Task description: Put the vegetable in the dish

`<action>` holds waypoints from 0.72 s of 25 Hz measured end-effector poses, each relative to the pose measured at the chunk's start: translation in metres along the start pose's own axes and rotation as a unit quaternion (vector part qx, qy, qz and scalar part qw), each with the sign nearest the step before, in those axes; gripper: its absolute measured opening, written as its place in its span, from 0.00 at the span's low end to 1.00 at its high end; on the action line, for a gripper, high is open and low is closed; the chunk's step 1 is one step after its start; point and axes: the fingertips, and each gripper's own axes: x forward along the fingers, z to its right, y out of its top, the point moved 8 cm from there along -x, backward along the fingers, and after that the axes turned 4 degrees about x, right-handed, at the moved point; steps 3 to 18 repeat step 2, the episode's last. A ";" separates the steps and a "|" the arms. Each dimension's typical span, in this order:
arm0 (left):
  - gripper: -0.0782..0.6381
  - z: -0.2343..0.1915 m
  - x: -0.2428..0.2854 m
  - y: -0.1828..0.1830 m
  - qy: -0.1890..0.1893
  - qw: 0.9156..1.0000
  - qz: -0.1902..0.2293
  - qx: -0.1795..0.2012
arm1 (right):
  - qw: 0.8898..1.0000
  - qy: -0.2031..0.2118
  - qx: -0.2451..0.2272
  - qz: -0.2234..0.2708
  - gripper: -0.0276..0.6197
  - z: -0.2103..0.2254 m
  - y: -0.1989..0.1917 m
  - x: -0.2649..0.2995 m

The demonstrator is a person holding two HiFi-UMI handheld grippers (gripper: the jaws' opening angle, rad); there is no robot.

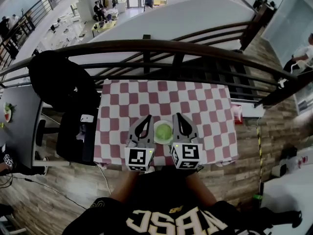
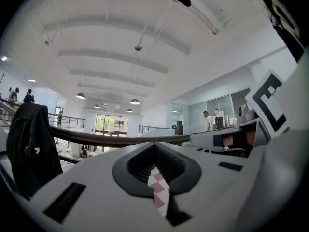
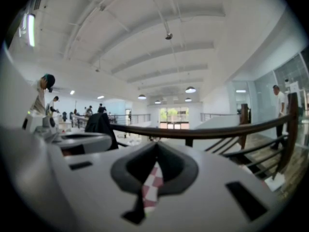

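A round light-green dish [image 1: 163, 131] sits near the front edge of a table covered by a red-and-white checked cloth [image 1: 166, 99]. I cannot make out a separate vegetable; whatever lies in the dish is the same green. My left gripper [image 1: 146, 117] rests just left of the dish and my right gripper [image 1: 177, 115] just right of it, both pointing away from me. Both are shut and hold nothing. In the left gripper view the left gripper [image 2: 155, 147] has its jaws together, with only a strip of cloth below. The right gripper [image 3: 157, 146] looks the same in its own view.
A dark curved railing [image 1: 161, 47] runs right behind the table. A black chair with a dark jacket [image 1: 63, 84] stands at the table's left side. A small red item [image 1: 236, 114] lies past the cloth's right edge. A grey table [image 1: 17, 116] stands far left.
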 end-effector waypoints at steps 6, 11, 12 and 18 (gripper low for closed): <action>0.13 -0.004 0.003 -0.006 -0.003 1.000 -0.002 -0.004 | 1.000 -0.003 -0.002 -0.001 0.07 -0.001 -0.003 0.004; 0.13 -0.004 0.003 -0.006 -0.003 1.000 -0.002 -0.004 | 1.000 -0.003 -0.002 -0.001 0.07 -0.001 -0.003 0.004; 0.13 -0.004 0.003 -0.006 -0.003 1.000 -0.002 -0.004 | 1.000 -0.003 -0.002 -0.001 0.07 -0.001 -0.003 0.004; 0.13 -0.004 0.003 -0.006 -0.003 1.000 -0.002 -0.004 | 1.000 -0.003 -0.002 -0.001 0.07 -0.001 -0.003 0.004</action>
